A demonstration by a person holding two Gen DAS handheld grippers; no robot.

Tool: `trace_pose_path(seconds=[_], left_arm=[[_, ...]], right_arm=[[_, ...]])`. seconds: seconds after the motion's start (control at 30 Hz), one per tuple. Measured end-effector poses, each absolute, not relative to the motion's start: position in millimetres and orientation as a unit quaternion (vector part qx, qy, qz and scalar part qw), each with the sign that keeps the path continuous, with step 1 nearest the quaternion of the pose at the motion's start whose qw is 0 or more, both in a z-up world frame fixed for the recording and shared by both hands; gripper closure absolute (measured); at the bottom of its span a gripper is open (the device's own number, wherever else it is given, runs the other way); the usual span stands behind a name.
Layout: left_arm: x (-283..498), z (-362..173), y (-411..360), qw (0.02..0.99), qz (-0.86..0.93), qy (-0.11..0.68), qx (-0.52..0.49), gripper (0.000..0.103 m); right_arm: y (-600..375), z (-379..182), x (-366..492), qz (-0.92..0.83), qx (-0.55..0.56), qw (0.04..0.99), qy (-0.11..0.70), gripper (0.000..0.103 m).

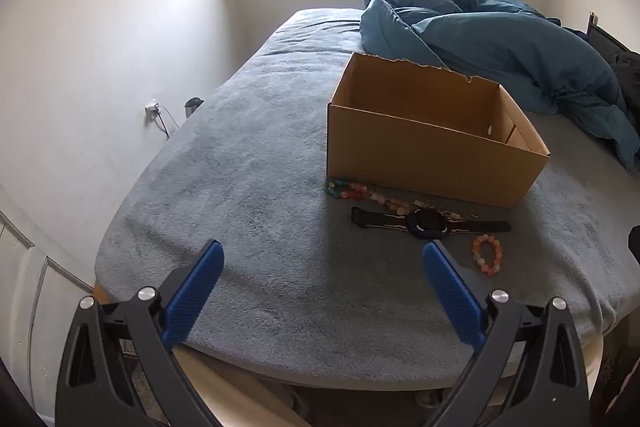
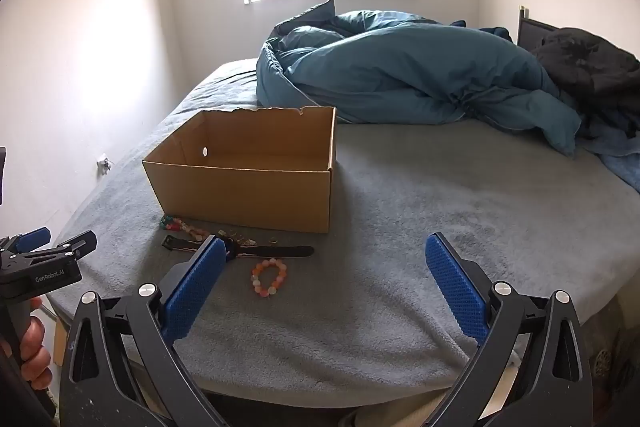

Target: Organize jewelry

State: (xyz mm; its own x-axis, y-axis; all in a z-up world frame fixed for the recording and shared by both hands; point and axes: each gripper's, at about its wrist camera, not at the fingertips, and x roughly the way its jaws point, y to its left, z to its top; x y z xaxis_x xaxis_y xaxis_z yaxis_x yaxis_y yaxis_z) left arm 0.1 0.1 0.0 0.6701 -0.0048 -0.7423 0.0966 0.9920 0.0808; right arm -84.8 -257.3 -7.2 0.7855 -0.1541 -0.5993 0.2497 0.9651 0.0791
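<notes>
**Jewelry sorting, nothing yet boxed**

The bed carries an open cardboard box, which appears empty. Just in front of it lie a watch, a string of mixed beads, an orange bead bracelet and small metal pieces too small to identify. Left gripper and right gripper hover spread, holding nothing. All pieces remain to be moved. Legible writing: "GenRobot.AI" on the left gripper.
</notes>
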Motion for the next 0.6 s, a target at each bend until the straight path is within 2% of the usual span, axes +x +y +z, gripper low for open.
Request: trace_pose_path(seconds=[0.6], left_arm=[[1.3,1.1,1.9,0.912,-0.027,0.404,0.062,0.006]], right_arm=[[-257.1,-7.5,-84.7,-0.107,0.078,0.941,0.310,0.007]])
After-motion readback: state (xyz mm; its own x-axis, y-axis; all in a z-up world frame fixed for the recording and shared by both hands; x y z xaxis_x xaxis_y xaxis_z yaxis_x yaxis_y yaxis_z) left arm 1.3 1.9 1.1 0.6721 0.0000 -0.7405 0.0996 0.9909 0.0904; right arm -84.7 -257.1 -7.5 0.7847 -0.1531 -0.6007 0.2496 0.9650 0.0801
